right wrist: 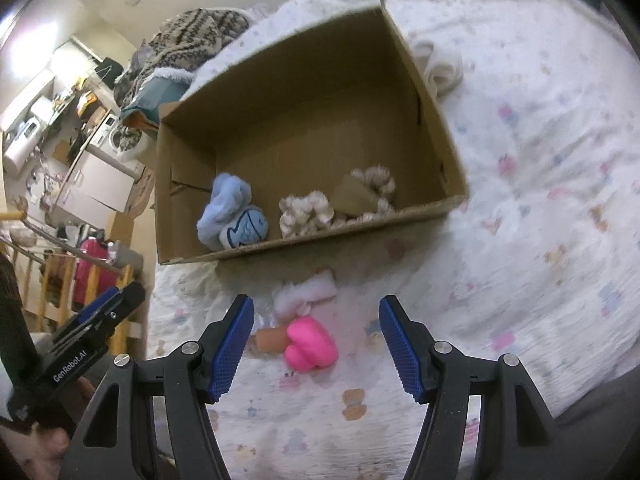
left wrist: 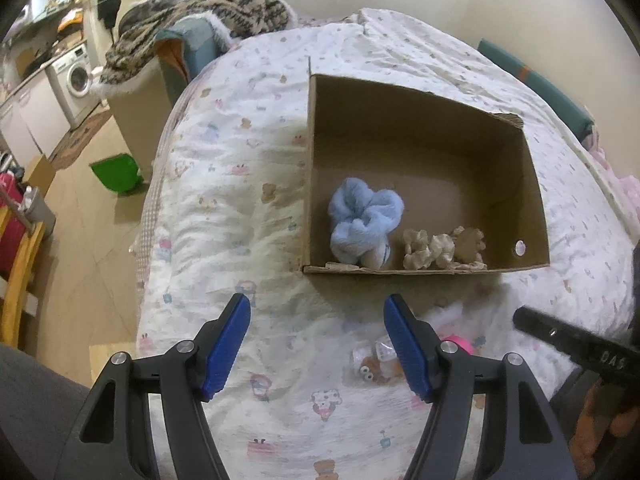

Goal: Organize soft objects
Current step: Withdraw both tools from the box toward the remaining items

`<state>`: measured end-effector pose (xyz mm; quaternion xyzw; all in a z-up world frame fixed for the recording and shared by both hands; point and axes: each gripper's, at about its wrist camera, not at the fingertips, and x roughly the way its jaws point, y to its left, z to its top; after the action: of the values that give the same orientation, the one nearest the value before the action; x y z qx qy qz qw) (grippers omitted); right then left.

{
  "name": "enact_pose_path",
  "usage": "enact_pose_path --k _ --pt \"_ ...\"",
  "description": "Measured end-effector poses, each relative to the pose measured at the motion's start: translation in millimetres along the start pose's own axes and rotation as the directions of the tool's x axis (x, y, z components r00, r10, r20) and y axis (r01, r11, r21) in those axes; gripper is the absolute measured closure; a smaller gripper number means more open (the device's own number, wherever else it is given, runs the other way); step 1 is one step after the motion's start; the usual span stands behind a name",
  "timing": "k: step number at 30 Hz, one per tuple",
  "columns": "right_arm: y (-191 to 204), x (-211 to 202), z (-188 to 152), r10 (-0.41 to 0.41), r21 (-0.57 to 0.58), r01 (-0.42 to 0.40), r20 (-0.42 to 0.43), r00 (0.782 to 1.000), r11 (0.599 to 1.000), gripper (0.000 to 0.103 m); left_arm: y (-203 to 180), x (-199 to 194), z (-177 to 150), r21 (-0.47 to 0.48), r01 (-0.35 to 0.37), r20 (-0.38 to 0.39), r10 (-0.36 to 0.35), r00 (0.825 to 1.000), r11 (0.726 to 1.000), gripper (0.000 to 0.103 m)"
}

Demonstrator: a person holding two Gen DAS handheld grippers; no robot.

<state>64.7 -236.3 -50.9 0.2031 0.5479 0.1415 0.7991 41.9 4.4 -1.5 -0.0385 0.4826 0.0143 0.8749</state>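
Right now I have both grippers hanging over the printed quilt (left wrist: 248, 216), pointing steeply down. My left gripper (left wrist: 317, 346) has its fingers apart with nothing between them, and my right gripper (right wrist: 316, 350) is spread the same way, empty. From the right wrist, the pink plush toy (right wrist: 311, 347) lies on the quilt between the blue pads, with a white fluffy piece (right wrist: 304, 294) at its 12 o'clock. Further toward 12, the cardboard box (right wrist: 436, 120) holds a light blue plush (right wrist: 232, 216) and beige scrunchies (right wrist: 306, 212) along its near wall.

One cardboard box (right wrist: 436, 136), one blue plush (right wrist: 234, 216), two beige scrunchies (right wrist: 306, 214), one pink toy (right wrist: 312, 346).
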Motion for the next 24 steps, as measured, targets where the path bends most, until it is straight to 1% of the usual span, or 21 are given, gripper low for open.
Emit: enact_pose_path --k 3,6,10,12,13,15,16,19,21,23,24 --pt "0.2 23.0 -2.6 0.005 0.014 -0.003 -0.087 0.996 1.000 0.034 3.0 6.5 1.2 -0.030 0.005 -0.019 -0.006 1.000 1.000 0.037" --pt "4.8 43.4 -4.5 -0.008 -0.001 0.008 -0.147 0.989 1.000 0.034 5.1 14.8 2.2 -0.063 0.010 -0.047 -0.013 0.999 0.998 0.037" --pt "13.0 66.3 -6.5 -0.041 -0.051 0.031 -0.212 0.976 0.998 0.034 6.2 21.8 3.3 -0.082 0.012 -0.072 -0.018 0.997 0.997 0.037" --pt "13.8 74.1 -8.7 -0.039 -0.056 0.027 -0.230 0.972 0.998 0.036 7.8 24.6 3.8 -0.087 0.009 -0.082 -0.017 0.997 0.996 0.037" --pt "15.0 77.5 -9.6 -0.039 -0.059 0.025 -0.237 0.971 0.998 0.038 8.9 26.1 3.6 -0.094 0.011 -0.088 -0.019 0.996 0.995 0.037" --pt "18.1 84.3 -11.3 -0.049 -0.070 0.032 -0.251 0.967 0.997 0.047 11.4 28.9 2.8 -0.109 0.013 -0.102 -0.025 0.994 0.994 0.037" --pt "19.4 87.7 -12.4 -0.051 -0.076 0.032 -0.263 0.963 0.997 0.058 12.7 31.6 2.4 -0.118 0.015 -0.114 -0.028 0.993 0.993 0.037" --pt "23.4 87.8 -14.9 -0.074 -0.107 0.047 -0.266 0.961 0.993 0.062 15.0 36.4 1.2 -0.130 0.014 -0.133 -0.032 0.991 0.991 0.037" --pt "26.5 85.7 -15.6 -0.082 -0.125 0.051 -0.254 0.964 0.991 0.067 16.0 39.0 0.3 -0.135 0.015 -0.143 -0.034 0.989 0.991 0.037" --pt "25.3 78.8 -15.3 -0.077 -0.117 0.050 -0.242 0.967 0.992 0.075 16.5 42.0 -0.9 -0.139 0.021 -0.155 -0.042 0.987 0.990 0.037" --pt "24.3 74.9 -14.3 -0.069 -0.108 0.044 -0.234 0.970 0.993 0.075 16.4 44.0 -1.7 -0.141 0.024 -0.162 -0.047 0.986 0.990 0.037"
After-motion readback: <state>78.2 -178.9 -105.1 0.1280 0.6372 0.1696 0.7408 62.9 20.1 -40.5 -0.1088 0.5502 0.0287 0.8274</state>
